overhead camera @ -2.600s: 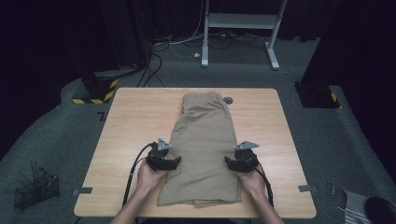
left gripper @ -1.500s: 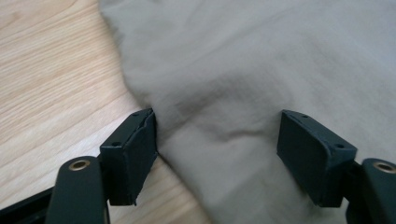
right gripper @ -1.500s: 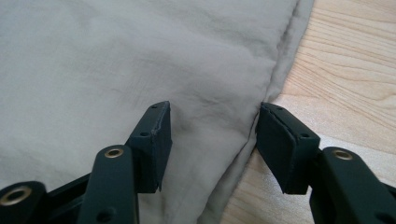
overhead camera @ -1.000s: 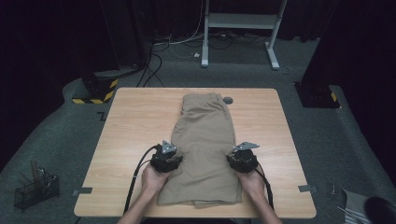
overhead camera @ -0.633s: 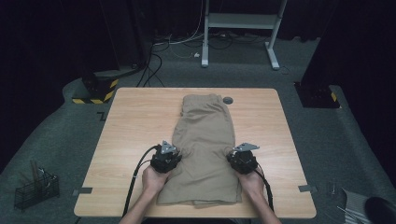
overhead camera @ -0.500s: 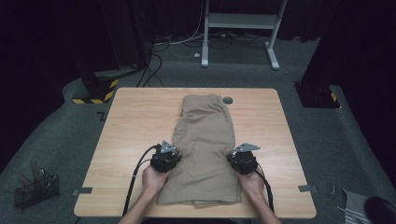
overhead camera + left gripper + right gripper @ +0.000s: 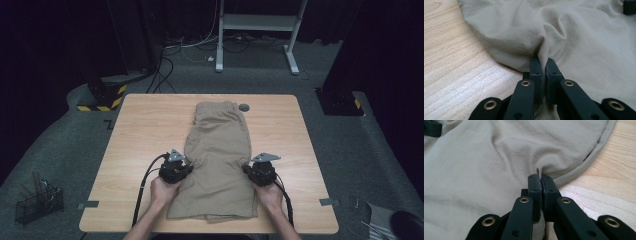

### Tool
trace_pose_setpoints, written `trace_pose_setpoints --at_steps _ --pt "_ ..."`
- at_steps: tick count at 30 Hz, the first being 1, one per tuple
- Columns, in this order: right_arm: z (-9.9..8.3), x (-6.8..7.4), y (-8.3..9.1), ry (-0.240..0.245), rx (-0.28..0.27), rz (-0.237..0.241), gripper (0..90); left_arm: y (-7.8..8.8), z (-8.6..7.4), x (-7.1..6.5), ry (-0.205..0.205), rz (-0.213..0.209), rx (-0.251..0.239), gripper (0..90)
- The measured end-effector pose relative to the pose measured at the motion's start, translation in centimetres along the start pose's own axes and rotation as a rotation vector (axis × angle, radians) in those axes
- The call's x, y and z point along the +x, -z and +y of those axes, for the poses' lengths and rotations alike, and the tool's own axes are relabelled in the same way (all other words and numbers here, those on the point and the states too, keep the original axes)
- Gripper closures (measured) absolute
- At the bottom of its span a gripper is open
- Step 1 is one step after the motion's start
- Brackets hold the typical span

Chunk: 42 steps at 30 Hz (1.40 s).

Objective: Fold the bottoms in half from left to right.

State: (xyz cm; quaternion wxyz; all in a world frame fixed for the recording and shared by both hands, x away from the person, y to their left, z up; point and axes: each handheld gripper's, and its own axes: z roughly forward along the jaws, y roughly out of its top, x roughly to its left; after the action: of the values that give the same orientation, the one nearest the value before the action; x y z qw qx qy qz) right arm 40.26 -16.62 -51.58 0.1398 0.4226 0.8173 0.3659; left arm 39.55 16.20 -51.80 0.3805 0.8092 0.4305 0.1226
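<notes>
In the high view, a pair of tan shorts [image 7: 218, 160] lies flat along the middle of the desk [image 7: 140, 130], waistband at the far end and leg hems at the near edge. The left tongs [image 7: 180, 167] sit at the left edge of the garment and the right tongs [image 7: 256, 170] at its right edge, roughly level with each other about midway down the legs. Both have just been closing on cloth. A lift from these two points would probably leave the long far half dragging across the desk, and the near hems could sag or unfold, spoiling any fold that is intended. In the left gripper view, the left tongs [image 7: 543, 62] are pressed together on a small ridge of cloth [image 7: 544, 42] gathered at the garment's edge. The bite looks shallow, and whether it takes every layer cannot be told; a quick pull could slip the cloth out or raise the top layer alone. In the right gripper view, the right tongs [image 7: 540, 178] pinch a similar tuck just inside the hemmed edge [image 7: 584, 163], close to bare wood. A grip this near the border could slide off the seam under load. Uneven motion of the two hands would likely skew the shorts and wrinkle them.
</notes>
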Motion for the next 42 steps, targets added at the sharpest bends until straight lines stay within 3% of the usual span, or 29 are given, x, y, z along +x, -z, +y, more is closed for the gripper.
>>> trace_pose_setpoints --at_steps 6,10,18,25,42 --pt "0.2 0.2 0.9 0.016 -0.047 -0.001 87.4 0.8 0.1 0.0 -0.007 -0.002 -0.027 86.7" --pt "0.5 0.7 2.0 0.075 -0.105 -0.022 87.5 1.9 0.5 0.1 -0.015 -0.002 -0.059 86.8" --pt "1.3 1.2 3.9 0.117 -0.166 -0.032 87.6 4.1 2.1 -0.2 -0.046 -0.001 -0.120 87.1" --pt "2.5 1.6 5.2 0.181 -0.214 -0.054 87.7 5.5 2.9 -0.1 -0.036 -0.003 -0.174 87.1" --pt "3.6 2.6 7.4 0.270 -0.323 -0.115 87.7 7.8 4.3 -0.4 -0.048 -0.007 -0.269 87.1"
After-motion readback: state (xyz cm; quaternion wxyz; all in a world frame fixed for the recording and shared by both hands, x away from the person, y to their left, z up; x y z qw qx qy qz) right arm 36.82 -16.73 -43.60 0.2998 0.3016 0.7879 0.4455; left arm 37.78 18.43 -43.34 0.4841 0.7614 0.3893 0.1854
